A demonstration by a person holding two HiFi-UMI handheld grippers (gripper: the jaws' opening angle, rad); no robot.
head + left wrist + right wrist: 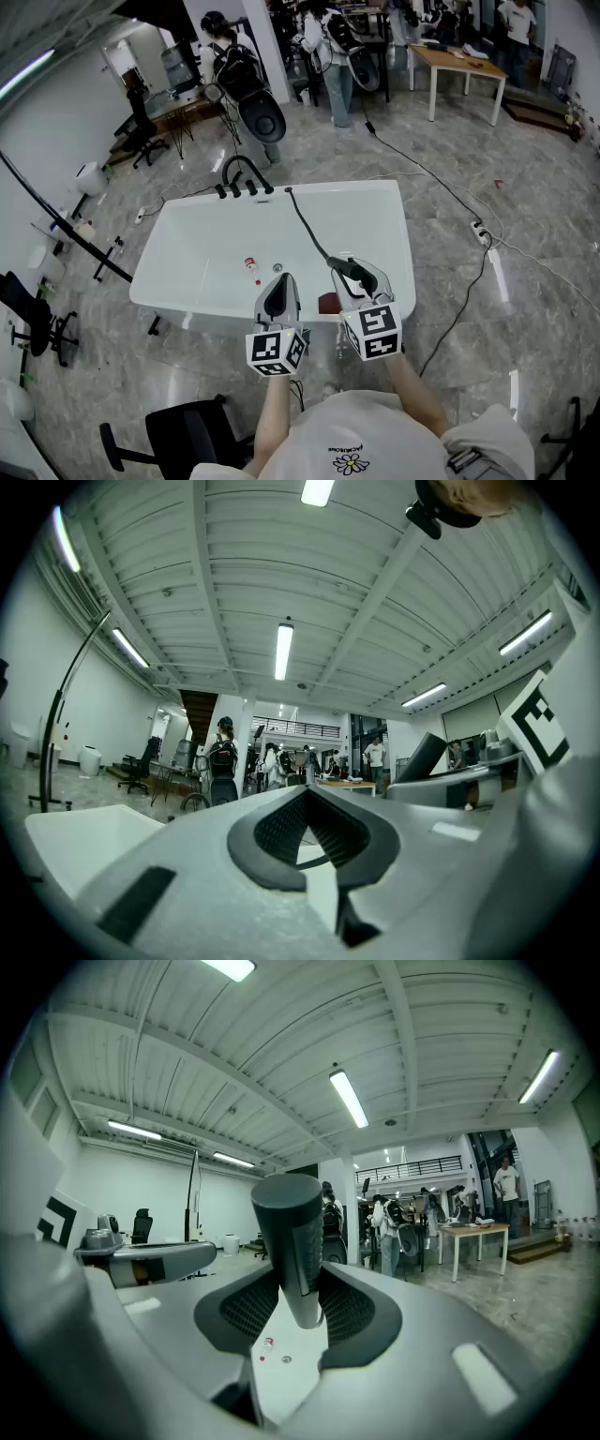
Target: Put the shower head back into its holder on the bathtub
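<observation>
The white bathtub (187,239) lies in front of me in the head view, with black taps and a curved spout (246,180) on its far rim. A dark hose (306,227) runs from that rim to my right gripper (356,274). In the right gripper view the right gripper (298,1305) is shut on the grey shower head handle (291,1237), which stands upright between the pads. My left gripper (278,289) hovers over the near rim beside it. The left gripper (307,825) is shut with nothing in it.
A small red-capped bottle (251,265) and the drain (277,269) lie on the tub floor. A black office chair (183,436) stands at my near left. A cable (459,305) and power strip (481,232) lie on the floor right of the tub. People and desks (464,64) are beyond.
</observation>
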